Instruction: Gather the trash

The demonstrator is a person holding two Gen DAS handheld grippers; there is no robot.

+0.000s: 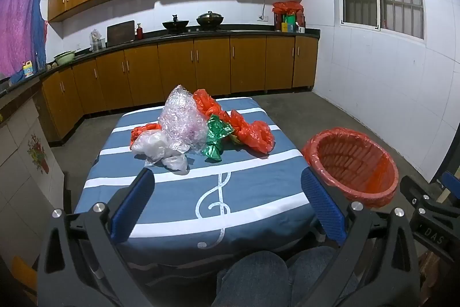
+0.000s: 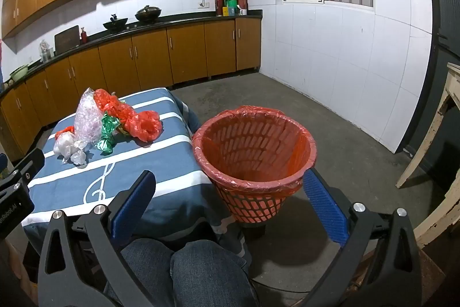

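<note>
A heap of plastic trash lies on the far half of the blue striped table (image 1: 178, 200): clear bubble wrap (image 1: 181, 117), a white bag (image 1: 156, 147), a green foil wrapper (image 1: 215, 140) and red bags (image 1: 250, 130). The heap also shows in the right wrist view (image 2: 109, 123). A red basket lined with a red bag (image 1: 355, 163) (image 2: 253, 157) stands on the floor right of the table. My left gripper (image 1: 227, 206) is open and empty above the table's near edge. My right gripper (image 2: 230, 206) is open and empty in front of the basket.
Kitchen cabinets and a counter with woks (image 1: 189, 25) run along the far wall. The person's knees (image 1: 276, 275) sit under the table's near edge. A worn wooden table leg (image 2: 431, 140) stands at the right. Bare concrete floor (image 2: 330, 120) lies beyond the basket.
</note>
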